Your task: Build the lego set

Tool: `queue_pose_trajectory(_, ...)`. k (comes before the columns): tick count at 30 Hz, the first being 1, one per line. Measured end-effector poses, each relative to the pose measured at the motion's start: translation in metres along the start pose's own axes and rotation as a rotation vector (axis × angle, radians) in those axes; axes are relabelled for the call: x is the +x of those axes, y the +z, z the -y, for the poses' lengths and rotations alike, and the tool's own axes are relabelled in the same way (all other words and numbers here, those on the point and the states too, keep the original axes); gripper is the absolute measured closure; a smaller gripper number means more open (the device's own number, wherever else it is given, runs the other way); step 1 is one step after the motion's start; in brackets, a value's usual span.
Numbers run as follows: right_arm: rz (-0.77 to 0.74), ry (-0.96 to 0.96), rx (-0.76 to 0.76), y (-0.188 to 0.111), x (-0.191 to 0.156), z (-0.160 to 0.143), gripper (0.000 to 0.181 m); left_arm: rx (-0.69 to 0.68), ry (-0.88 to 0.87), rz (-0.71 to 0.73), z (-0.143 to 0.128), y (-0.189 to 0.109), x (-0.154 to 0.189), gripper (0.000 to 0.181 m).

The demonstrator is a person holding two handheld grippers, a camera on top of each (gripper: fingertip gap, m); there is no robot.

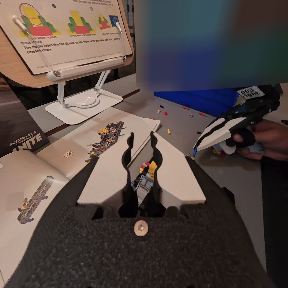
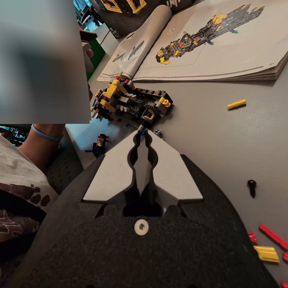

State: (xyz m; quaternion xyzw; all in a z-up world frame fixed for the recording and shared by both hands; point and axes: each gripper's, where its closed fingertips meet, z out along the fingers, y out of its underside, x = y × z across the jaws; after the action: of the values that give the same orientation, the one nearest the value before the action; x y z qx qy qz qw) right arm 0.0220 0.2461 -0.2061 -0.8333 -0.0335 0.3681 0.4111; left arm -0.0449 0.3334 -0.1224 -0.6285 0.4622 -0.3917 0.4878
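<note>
Left gripper [image 1: 141, 135]: white wedge-shaped fingers with wavy black inner pads, on a coarse black textured body. The fingers stand somewhat apart at the tips; lower down, the partly built model [image 1: 147, 174] sits between the pads. Whether they actually clamp it cannot be told.

Right gripper [image 2: 142, 132]: same construction. Fingers drawn nearly together, pinching a small blue pin [image 2: 142, 132] at the very tips. The left wrist view shows the pin as a slim blue rod protruding below the tips.

Partly built model, position: rests on the grey table [image 2: 218, 140] just below the open booklet. The right gripper's tips are just beside its near edge.

Partly built model, make-up: blocky frame of black perforated beams, yellow angular pieces, grey round connectors, a dark toothed gear and a tan ring piece; red pin ends project.

Second small assembly [image 2: 99, 145]: black, yellow and red, on the table left of the right gripper.

Instruction booklet [image 2: 202, 62]: thick, glossy pages, lying open, one leaf curled into a roll.

Loose parts: yellow ridged pin [image 2: 236, 104], black bulb-ended pin [image 2: 251, 187], red ribbed axle [image 2: 272, 236], flat yellow panel [image 2: 266, 254], all scattered well apart.

Document stand [image 1: 84, 107]: white metal base with hinged arms, wooden board carrying a printed sheet.

Blue bin [image 1: 202, 99]: smooth plastic, at the far table edge.
</note>
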Motion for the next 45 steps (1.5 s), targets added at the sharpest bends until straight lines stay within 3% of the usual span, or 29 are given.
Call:
queue_pose_trajectory(6, -0.025, -0.149, -0.034, 0.006, -0.009, -0.003, 0.177, -0.095, -0.045, -0.143, -0.008, 0.001, 0.021, 0.157)
queue_pose_trajectory(11, -0.128, -0.51, -0.16, 0.017, -0.012, -0.023, 0.177, -0.182, -0.047, -0.185, -0.01, -0.007, 0.037, 0.157)
queue_pose_trajectory(15, -0.306, -0.71, -0.291, 0.013, 0.003, -0.037, 0.177, -0.207, 0.038, -0.167, -0.019, -0.015, 0.045, 0.157)
queue_pose_trajectory(22, -0.331, -0.645, -0.302, 0.006, 0.008, -0.042, 0.176, -0.157, 0.033, -0.197, -0.015, -0.017, 0.062, 0.157)
queue_pose_trajectory(25, -0.364, -0.655, -0.258, 0.003, 0.007, -0.034, 0.177, -0.148, 0.083, -0.141, -0.015, -0.018, 0.053, 0.157)
queue_pose_trajectory(31, -0.337, -0.53, -0.229, -0.001, 0.009, -0.032, 0.177, -0.098, -0.003, -0.117, -0.007, -0.018, 0.046, 0.157)
queue_pose_trajectory(45, -0.336, -0.518, -0.236, 0.001, 0.005, -0.035, 0.177, -0.227, 0.26, -0.132, -0.041, 0.0, 0.087, 0.157)
